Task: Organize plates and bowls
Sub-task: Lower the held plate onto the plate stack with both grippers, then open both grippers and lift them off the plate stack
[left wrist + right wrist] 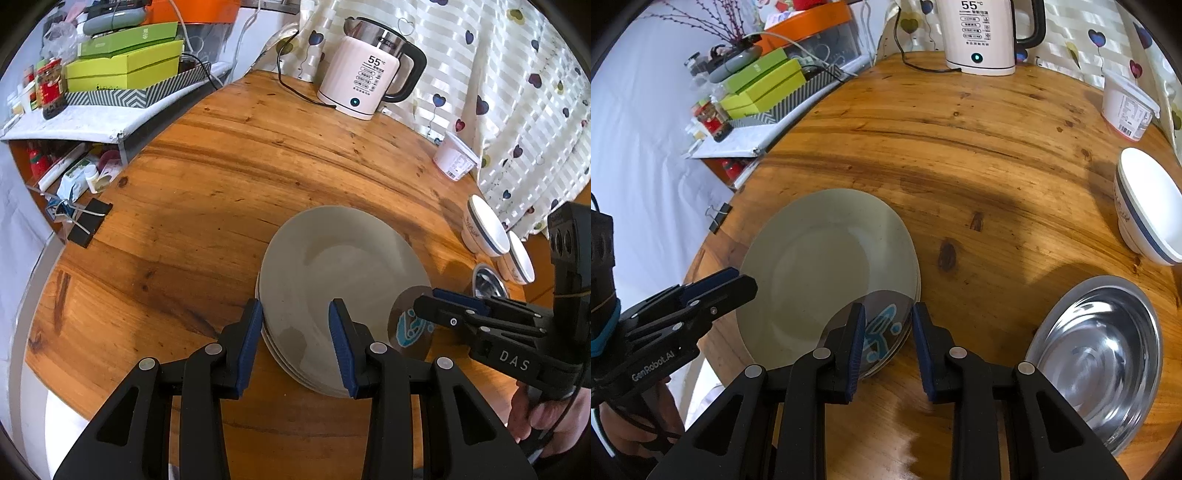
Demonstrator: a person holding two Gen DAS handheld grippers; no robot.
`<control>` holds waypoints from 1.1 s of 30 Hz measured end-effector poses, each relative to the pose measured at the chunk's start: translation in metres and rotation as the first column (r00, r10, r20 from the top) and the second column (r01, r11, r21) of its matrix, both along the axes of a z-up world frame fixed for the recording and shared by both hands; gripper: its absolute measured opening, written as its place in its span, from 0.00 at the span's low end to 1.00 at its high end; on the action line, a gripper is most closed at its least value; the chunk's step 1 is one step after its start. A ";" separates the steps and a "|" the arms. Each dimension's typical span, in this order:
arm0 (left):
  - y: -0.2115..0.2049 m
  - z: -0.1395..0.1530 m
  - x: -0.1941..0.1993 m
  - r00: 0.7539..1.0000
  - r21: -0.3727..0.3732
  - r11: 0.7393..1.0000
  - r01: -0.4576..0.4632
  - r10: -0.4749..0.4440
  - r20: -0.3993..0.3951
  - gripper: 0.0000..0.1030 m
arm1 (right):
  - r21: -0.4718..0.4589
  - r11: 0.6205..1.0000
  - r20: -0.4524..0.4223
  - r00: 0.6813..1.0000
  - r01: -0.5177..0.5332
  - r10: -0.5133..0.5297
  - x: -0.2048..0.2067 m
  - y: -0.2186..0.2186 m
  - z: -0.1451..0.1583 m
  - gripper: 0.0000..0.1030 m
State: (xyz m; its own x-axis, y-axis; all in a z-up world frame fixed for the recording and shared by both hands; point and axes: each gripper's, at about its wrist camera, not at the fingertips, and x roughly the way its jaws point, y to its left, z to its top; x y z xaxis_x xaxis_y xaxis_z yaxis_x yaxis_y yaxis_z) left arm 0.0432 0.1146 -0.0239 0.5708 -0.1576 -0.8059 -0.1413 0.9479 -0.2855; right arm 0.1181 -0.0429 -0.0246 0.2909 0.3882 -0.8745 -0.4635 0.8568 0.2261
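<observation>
Since my left tongs hang slack astride the plates' near rim, and my right tongs stand slightly parted over the dish on the stack's right edge, gripping nothing, I judge centring that dish comes first, before the steel bowl and the far white bowls.

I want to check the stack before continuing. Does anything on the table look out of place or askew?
Yes. A small metal dish with a blue print lies tilted on the near edge of the white plate stack, overhanging it, not flat. The right gripper straddles it.
</observation>
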 end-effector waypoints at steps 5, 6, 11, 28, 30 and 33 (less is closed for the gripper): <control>-0.001 0.000 -0.001 1.000 0.004 1.000 0.002 -0.002 -0.005 0.37 | 0.004 1.000 0.000 1.000 0.000 0.000 0.000 -0.001 0.000 0.25; -0.001 0.000 -0.001 1.000 0.003 1.000 0.002 -0.002 -0.004 0.37 | 0.003 1.000 0.001 1.000 0.000 0.000 0.000 -0.001 0.000 0.25; -0.001 0.000 -0.001 1.000 0.003 1.000 0.002 -0.002 -0.004 0.37 | 0.008 1.000 -0.003 1.000 0.001 -0.001 0.000 -0.001 0.000 0.25; 0.001 0.032 -0.020 0.992 -0.010 0.999 -0.030 0.031 0.122 0.38 | 0.146 0.985 0.100 0.989 0.094 -0.109 -0.025 -0.070 0.049 0.30; -0.005 0.034 -0.023 0.991 -0.009 1.000 -0.013 0.014 0.131 0.38 | 0.155 0.981 0.108 0.985 0.119 -0.137 -0.033 -0.084 0.052 0.33; -0.015 0.037 -0.023 0.990 -0.011 1.000 0.015 -0.013 0.138 0.38 | 0.163 0.974 0.108 0.979 0.155 -0.174 -0.041 -0.103 0.054 0.33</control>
State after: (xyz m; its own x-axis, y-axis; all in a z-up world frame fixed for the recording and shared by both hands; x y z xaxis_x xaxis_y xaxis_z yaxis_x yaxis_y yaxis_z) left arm 0.0199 0.0992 0.0130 0.6736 -0.1758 -0.7179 -0.0864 0.9459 -0.3128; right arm 0.0771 -0.1461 0.0290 0.4617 0.4526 -0.7629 -0.3508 0.8831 0.3117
